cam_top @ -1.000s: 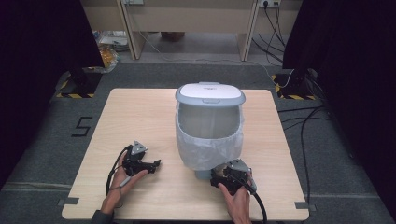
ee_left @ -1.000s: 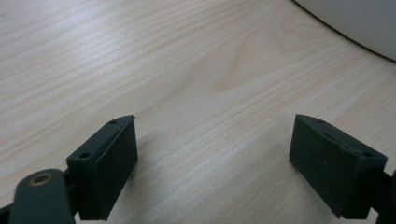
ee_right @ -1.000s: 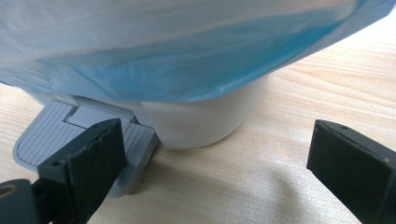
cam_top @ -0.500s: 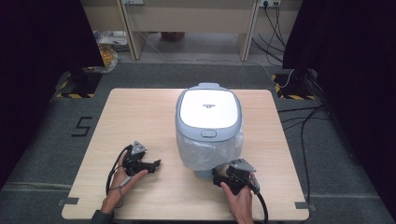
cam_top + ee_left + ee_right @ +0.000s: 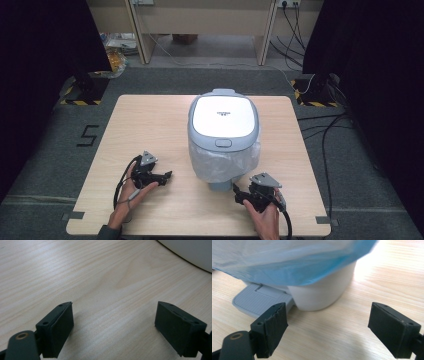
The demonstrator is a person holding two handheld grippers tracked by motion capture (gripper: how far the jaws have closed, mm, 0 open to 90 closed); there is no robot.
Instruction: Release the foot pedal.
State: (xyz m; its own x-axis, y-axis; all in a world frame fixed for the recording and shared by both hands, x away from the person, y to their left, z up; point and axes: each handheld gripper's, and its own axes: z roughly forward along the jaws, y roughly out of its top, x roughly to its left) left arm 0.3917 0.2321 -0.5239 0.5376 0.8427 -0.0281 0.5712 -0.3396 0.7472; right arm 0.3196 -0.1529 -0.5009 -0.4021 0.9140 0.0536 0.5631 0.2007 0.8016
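1. A lidded white-and-grey bin (image 5: 223, 137), lined with a pale blue plastic bag (image 5: 222, 162), stands at the centre of the wooden table (image 5: 150, 120) in the high view, its lid (image 5: 223, 116) closed flat.
2. The left gripper (image 5: 167, 175) rests at the lower left of that frame, held in a hand (image 5: 131, 189), its jaws spread wide over bare wood and grasping nothing; the bin's curved wall shows at the upper right of the left gripper view.
3. The right gripper (image 5: 239, 196) sits at the lower centre, just beside the bin's foot pedal (image 5: 259, 301).
4. In the right gripper view its jaws stand apart, released, with the bin's white base (image 5: 322, 293) and bag (image 5: 287, 262) ahead of them.
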